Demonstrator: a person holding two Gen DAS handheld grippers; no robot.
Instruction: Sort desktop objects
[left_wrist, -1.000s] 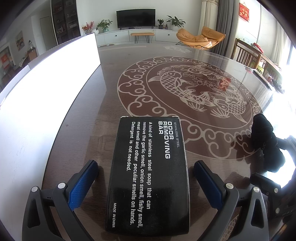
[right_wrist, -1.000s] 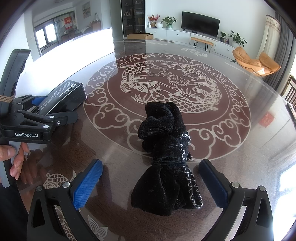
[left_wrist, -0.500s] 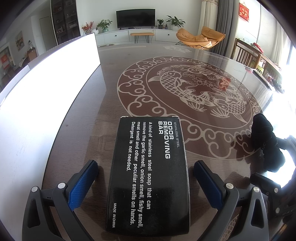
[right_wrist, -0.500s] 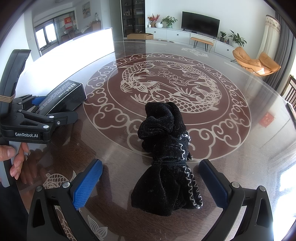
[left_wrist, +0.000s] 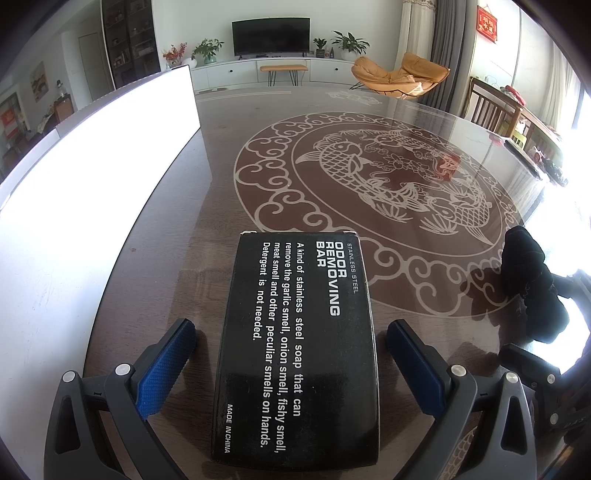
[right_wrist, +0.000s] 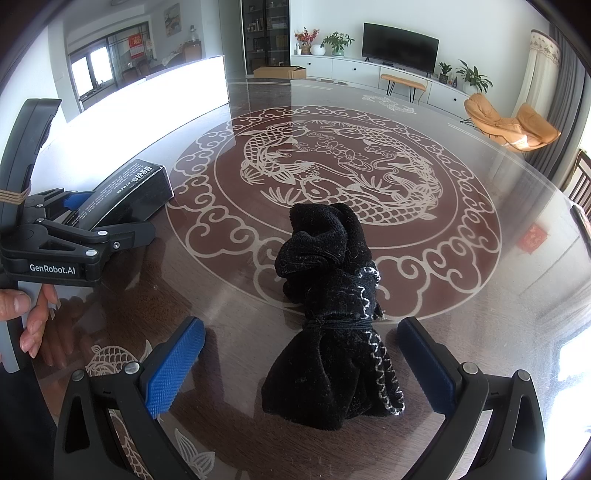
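Note:
A black box (left_wrist: 301, 339) printed "ODOR REMOVING BAR" lies flat on the dark glass table (left_wrist: 221, 184). My left gripper (left_wrist: 291, 332) is open, with its blue pads either side of the box and gaps on both sides. The box also shows in the right wrist view (right_wrist: 129, 192), between the left gripper's fingers (right_wrist: 110, 236). A black velvet drawstring pouch (right_wrist: 332, 325) lies on the table. My right gripper (right_wrist: 301, 332) is open around the pouch's tied neck without touching it. The pouch also shows at the right edge of the left wrist view (left_wrist: 532, 280).
A long bright white panel (left_wrist: 92, 177) stands along the table's left side, close to the box. The table top carries a round fish pattern (right_wrist: 340, 173). Dining chairs (left_wrist: 491, 110) stand past the far right edge.

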